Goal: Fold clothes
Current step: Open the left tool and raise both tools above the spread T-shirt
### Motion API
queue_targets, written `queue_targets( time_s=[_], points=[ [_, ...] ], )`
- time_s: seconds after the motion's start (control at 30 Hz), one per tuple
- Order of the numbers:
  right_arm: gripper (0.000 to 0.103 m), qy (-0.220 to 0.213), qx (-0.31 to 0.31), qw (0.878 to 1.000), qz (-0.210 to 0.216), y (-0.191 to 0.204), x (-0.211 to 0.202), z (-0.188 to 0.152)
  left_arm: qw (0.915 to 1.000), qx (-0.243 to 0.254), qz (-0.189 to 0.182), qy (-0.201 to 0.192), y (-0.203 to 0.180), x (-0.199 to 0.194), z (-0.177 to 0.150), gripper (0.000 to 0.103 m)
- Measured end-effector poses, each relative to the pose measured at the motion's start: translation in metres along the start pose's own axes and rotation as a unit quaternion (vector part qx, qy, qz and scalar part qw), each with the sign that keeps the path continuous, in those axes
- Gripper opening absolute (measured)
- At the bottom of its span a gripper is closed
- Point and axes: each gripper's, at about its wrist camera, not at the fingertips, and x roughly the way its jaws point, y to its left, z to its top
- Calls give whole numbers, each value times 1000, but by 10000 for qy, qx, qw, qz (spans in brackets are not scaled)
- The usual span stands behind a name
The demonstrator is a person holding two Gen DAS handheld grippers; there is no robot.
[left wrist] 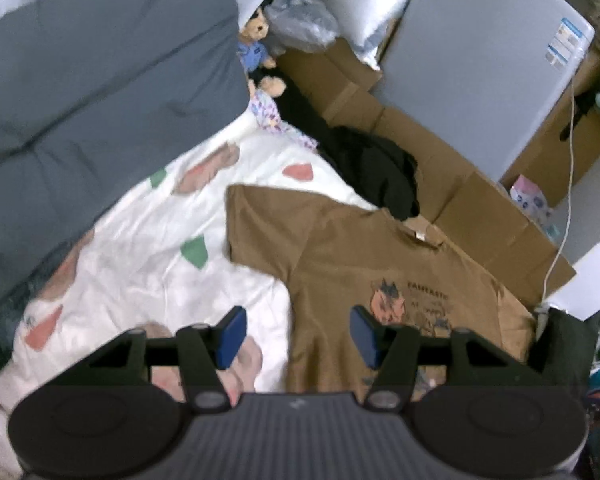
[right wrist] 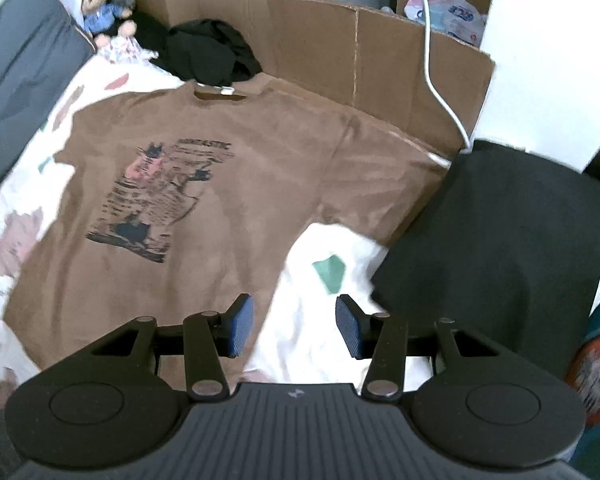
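Observation:
A brown T-shirt [left wrist: 340,256] [right wrist: 228,184] with a dark printed picture on its chest lies spread face up on a white bedsheet [left wrist: 148,248] [right wrist: 324,320] with pink and green patches. Its collar points toward the cardboard, and both sleeves are laid out. My left gripper [left wrist: 298,338] hangs above the shirt's left side edge, open, with nothing between its blue pads. My right gripper [right wrist: 294,328] hangs over the shirt's right lower edge and the sheet, open and empty as well.
A grey quilt [left wrist: 100,80] lies left of the sheet. Flattened cardboard [right wrist: 340,48] lines the far side, with a crumpled black garment [right wrist: 208,52] and soft toys [left wrist: 256,48] on it. A black cushion [right wrist: 500,240] sits at the right. A white cable [right wrist: 432,72] hangs across the cardboard.

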Motion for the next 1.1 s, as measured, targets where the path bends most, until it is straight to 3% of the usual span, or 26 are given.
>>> queue_targets(
  time_s=[0.17,0.3,0.67,0.9,1.1],
  points=[
    [50,42,292,9996,31,9,-3,-23,9997,-6,33,242,9,17,-34,60],
    [50,120,202,9997,-66,23,-6,-52,9992,-295,-203,172,21,9,-51,60],
    [51,135,320,9994,42,39,-13,-78,9984,-487,-219,160,55,7,-62,64],
    [51,421,335,9985,-25,49,14,-85,9963,-654,-140,538,92,44,-91,64],
    [51,854,217,9961,-90,53,46,-98,9955,-425,-168,836,106,66,-120,64]
  ],
)
